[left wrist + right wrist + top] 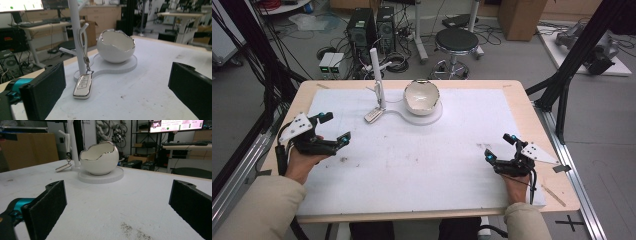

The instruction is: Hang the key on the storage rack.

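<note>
A white egg-shaped bowl [421, 96] with a silver rim sits on a white base plate [435, 116] at the back middle of the table. Beside it rises a white branched stand [376, 75]. A white key fob [373, 115] hangs from a branch by its strap, its lower end resting on the table. In the left gripper view the key fob [83, 86] lies ahead of the jaws, with the bowl [115, 47] behind it. My left gripper [337, 127] stands open and empty at the table's left. My right gripper [499, 146] stands open and empty at the right, facing the bowl [100, 158].
The white mat [412, 160] covers most of the wooden table [557, 200]. Black frame posts [562, 95] stand at both sides. Beyond the far edge are a stool [456, 42], computer towers [371, 27] and cables on the floor.
</note>
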The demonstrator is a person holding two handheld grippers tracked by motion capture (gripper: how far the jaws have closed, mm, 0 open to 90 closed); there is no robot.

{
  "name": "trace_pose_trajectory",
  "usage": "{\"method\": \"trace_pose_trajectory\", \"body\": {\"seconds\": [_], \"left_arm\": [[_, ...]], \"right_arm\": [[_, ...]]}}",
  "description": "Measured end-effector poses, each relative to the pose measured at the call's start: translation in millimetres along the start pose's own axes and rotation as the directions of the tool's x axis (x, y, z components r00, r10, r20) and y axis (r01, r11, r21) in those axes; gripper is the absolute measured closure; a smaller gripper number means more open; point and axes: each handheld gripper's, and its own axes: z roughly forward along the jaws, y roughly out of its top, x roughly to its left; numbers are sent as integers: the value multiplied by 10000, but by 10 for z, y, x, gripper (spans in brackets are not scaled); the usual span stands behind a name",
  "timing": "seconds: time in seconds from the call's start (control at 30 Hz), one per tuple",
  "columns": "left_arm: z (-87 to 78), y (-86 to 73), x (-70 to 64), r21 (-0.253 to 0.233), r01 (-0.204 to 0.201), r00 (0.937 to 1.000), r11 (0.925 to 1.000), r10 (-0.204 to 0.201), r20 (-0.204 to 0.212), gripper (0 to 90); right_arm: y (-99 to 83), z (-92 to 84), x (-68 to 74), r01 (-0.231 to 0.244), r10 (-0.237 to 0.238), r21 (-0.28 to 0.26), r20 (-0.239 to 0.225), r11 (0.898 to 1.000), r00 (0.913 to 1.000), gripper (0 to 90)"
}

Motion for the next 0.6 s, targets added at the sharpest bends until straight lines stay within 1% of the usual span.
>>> {"method": "trace_pose_trajectory", "body": {"seconds": [0.03,0.13,0.23,0.27,0.33,0.37,0.43,0.6], "left_arm": [[-45,-37,-17,-123,92,9999,9999,-93,-51,17],[-165,-185,-62,-248,183,9996,9995,-188,-210,17],[-249,-321,-95,-367,330,9983,9988,-347,-465,17],[-267,-352,-100,-352,319,9981,9989,-337,-521,17],[-312,-437,-129,-386,291,9960,9988,-323,-829,17],[-322,-462,-141,-417,343,9953,9985,-379,-889,17],[-348,-515,-162,-362,338,9953,9988,-370,-894,17],[-378,-615,-226,-446,338,9949,9984,-378,-940,17]], "right_arm": [[0,0,0,14,-14,4,7,10000,10000,4],[0,1,-1,101,-101,-13,-6,9999,9999,4],[0,0,0,68,-68,-3,4,10000,10000,4],[0,1,1,78,-78,-3,13,10000,10000,4],[-1,3,2,111,-111,-27,27,9999,9999,4],[-1,3,2,126,-126,-20,22,9999,9999,4],[-1,3,1,105,-105,-25,31,9999,9999,4],[0,1,10,81,-81,45,41,10000,10000,5]]}}
